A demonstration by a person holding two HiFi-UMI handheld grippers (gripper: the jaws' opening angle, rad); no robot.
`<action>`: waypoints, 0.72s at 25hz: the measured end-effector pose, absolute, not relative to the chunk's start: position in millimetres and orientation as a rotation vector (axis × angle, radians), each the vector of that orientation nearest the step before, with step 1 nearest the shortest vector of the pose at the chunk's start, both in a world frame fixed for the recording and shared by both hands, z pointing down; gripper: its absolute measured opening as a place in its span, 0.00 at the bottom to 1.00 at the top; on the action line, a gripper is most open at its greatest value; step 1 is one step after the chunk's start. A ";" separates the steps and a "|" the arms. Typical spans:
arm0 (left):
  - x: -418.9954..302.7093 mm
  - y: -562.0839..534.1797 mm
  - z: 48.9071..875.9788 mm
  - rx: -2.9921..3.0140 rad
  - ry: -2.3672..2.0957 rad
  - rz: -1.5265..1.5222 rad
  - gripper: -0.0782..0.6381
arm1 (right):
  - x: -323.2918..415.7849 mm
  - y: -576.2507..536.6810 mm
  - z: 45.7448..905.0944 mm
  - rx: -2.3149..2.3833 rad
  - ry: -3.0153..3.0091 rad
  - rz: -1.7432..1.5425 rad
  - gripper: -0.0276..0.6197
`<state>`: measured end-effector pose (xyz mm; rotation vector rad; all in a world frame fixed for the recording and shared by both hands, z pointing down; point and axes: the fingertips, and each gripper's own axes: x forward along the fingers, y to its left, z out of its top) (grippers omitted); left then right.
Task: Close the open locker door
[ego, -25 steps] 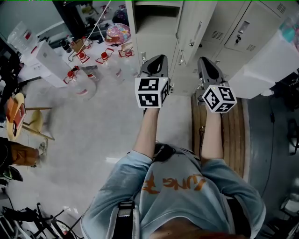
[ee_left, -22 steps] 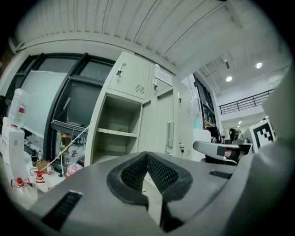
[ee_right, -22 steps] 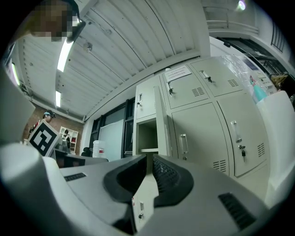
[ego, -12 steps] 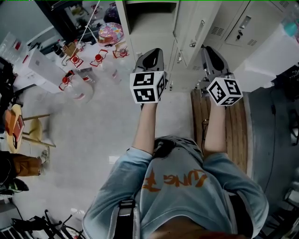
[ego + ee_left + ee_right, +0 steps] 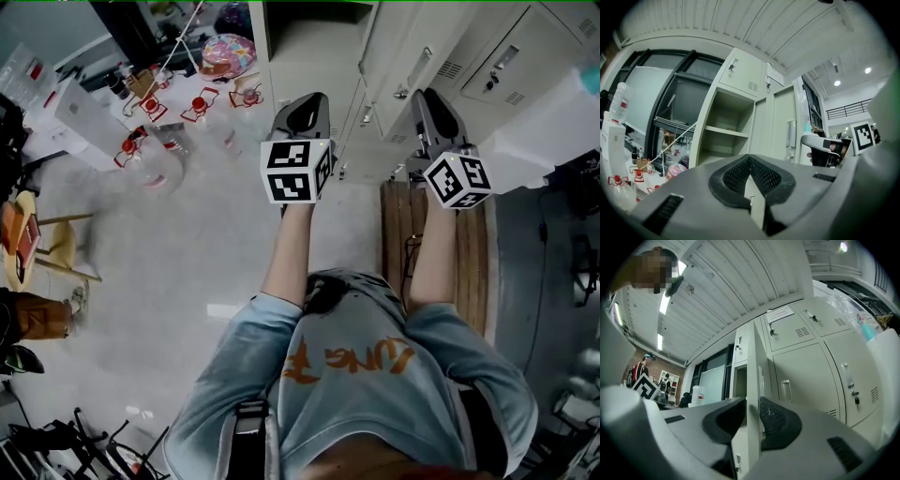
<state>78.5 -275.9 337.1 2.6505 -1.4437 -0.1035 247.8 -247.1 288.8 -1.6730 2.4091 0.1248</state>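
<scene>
The open locker (image 5: 314, 47) shows a shelf (image 5: 726, 131). Its pale door (image 5: 394, 47) stands swung out, with the handle (image 5: 791, 133) on its face. My right gripper (image 5: 427, 98) is at that door. In the right gripper view the door's edge (image 5: 753, 371) stands between the jaws of the right gripper (image 5: 752, 401). The jaws have just been opening, and a gap shows beside the left pad, so it is open around the edge. My left gripper (image 5: 309, 101) hangs in front of the open compartment, and the left gripper (image 5: 750, 157) is shut on nothing.
Closed lockers (image 5: 525, 56) run to the right, with a white box (image 5: 534, 141) below them. A wooden bench (image 5: 433, 244) lies under my right arm. Red-capped water bottles (image 5: 202, 103) and a colourful bag (image 5: 228, 52) sit on the floor at left, near a yellow chair (image 5: 28, 234).
Both grippers have moved forward toward the lockers. The right one now sits closer to the open door.
</scene>
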 end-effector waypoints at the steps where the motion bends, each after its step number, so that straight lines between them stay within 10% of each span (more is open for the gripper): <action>1: 75.9 -276.4 338.3 2.646 -1.448 -0.102 0.14 | 248.8 -247.4 289.9 -1.670 2.402 0.117 0.18; 18: 47.4 -282.1 343.4 2.602 -1.504 -0.106 0.14 | 225.3 -258.6 293.1 -1.569 2.448 0.094 0.19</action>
